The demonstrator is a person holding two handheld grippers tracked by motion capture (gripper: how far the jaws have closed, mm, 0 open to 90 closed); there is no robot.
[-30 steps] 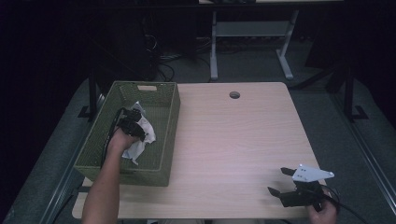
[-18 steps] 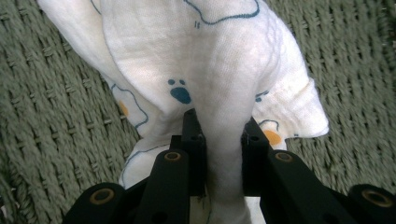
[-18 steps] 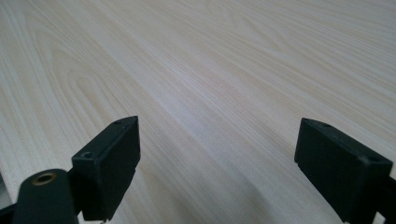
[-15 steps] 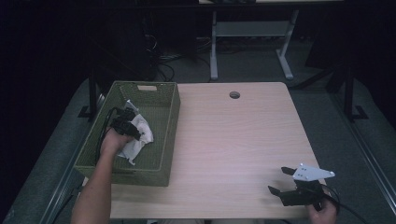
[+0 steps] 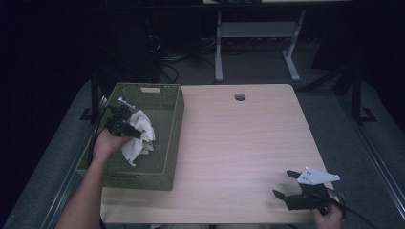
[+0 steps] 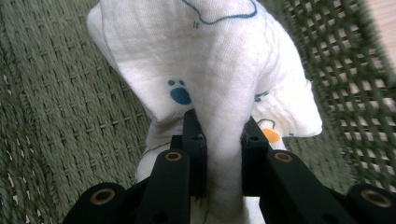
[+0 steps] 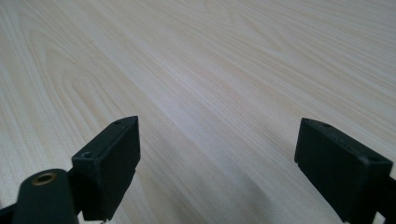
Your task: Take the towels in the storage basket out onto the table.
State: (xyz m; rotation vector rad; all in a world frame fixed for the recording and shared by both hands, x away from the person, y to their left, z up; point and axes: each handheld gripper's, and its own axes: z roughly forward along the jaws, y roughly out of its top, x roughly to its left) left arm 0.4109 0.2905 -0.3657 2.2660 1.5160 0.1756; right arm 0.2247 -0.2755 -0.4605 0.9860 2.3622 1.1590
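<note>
A white cloth (image 5: 142, 126) with small blue and orange prints hangs inside the green woven basket (image 5: 165, 95) at the table's left side. My left gripper (image 5: 135, 132) is shut on it. In the left gripper view the jaws pinch a fold of the cloth (image 6: 219, 60), which bulges above my left gripper (image 6: 219, 122), with the basket floor (image 6: 56, 93) below. My right gripper (image 5: 285, 183) rests low near the table's front right corner, jaws wide apart. The right gripper view shows my right gripper (image 7: 219, 140) with nothing but bare wood between the jaws.
The light wooden table (image 5: 239, 138) has a round cable hole (image 5: 239, 97) near its far edge. The basket's wall (image 5: 173, 138) stands between the cloth and the table's middle. A desk frame (image 5: 219, 43) and cables sit on the dark floor beyond.
My left hand has risen and drawn back toward the basket's left wall, lifting the cloth off the basket floor. My right gripper has stayed put.
</note>
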